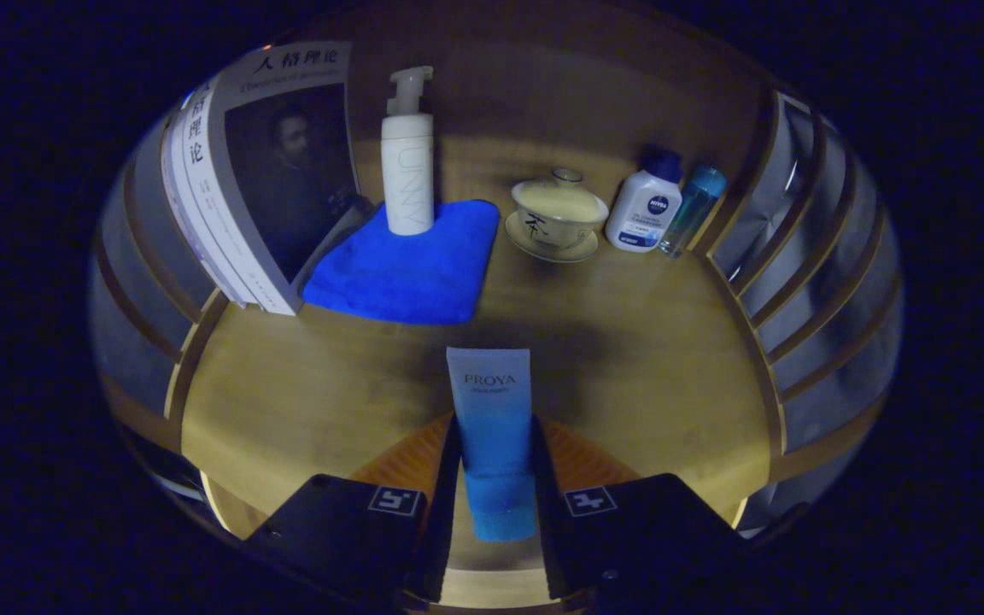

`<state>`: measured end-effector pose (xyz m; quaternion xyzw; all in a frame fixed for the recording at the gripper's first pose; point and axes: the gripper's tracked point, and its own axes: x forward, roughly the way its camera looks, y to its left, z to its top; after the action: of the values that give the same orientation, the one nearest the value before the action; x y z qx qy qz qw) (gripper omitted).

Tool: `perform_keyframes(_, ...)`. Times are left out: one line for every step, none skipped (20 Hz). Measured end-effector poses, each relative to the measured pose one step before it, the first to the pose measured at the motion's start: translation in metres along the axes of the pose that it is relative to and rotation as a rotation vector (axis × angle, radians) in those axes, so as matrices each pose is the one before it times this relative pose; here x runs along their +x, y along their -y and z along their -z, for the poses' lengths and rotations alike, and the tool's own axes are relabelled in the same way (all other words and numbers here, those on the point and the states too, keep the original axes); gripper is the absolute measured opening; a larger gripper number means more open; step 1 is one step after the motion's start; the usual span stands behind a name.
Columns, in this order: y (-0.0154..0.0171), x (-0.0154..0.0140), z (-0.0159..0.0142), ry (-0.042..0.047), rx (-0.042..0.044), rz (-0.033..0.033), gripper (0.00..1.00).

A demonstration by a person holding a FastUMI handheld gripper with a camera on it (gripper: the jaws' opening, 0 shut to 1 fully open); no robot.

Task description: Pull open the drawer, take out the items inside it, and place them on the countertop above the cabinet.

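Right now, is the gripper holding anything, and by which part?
Yes. The gripper is shut on the blue tube, both fingers pressing its lower half near the cap end, above the countertop.

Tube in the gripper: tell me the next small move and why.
Probably lower the tube onto the bare countertop just ahead and open. The gripper is shut on it, both fingers pressing its sides, and the cloth and lidded cup stand farther back.

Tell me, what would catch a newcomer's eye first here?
First, the blue and white plastic tube clamped between the gripper fingers, over the wooden countertop. Beyond it a bright blue cloth lies under a tall white pump bottle, with grey books leaning beside the cloth.
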<state>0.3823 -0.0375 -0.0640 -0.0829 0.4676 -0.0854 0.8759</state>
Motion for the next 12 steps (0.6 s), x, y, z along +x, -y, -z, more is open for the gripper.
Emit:
perform_keyframes(0.00039, -0.00114, -0.00221, 0.00786, 0.00029, -0.00069, 0.47)
perform_keyframes(-0.00031, -0.00089, 0.00062, 0.0001, 0.00239, -0.00105, 0.47)
perform_keyframes(-0.00035, 0.00143, 0.00056, -0.00102, -0.00008, -0.00103, 0.48)
perform_keyframes(0.00065, 0.0009, -0.0005, 0.00087, 0.002, 0.00034, 0.48)
perform_keyframes(0.00155, -0.00033, -0.00106, 0.00278, 0.00005, 0.00243, 0.49)
perform_keyframes(0.00195, -0.00063, 0.00002, 0.00326, 0.00429, 0.00518, 0.49)
perform_keyframes(0.00024, 0.00023, 0.00063, 0.00029, 0.00441, 0.00281, 0.51)
perform_keyframes(0.00051, -0.0015, 0.00096, 0.00239, 0.0121, 0.00067, 0.53)
perform_keyframes(0.0003, -0.00077, 0.00053, -0.00159, 0.01604, 0.00634, 0.54)
perform_keyframes(0.00052, -0.00257, 0.00168, 0.00451, 0.00659, 0.00051, 0.54)
perform_keyframes(0.00144, -0.00376, -0.00073, 0.01133, 0.00675, 0.00519, 0.57)
perform_keyframes(0.0009, -0.00567, -0.0013, 0.01157, 0.00178, 0.00178, 0.59)
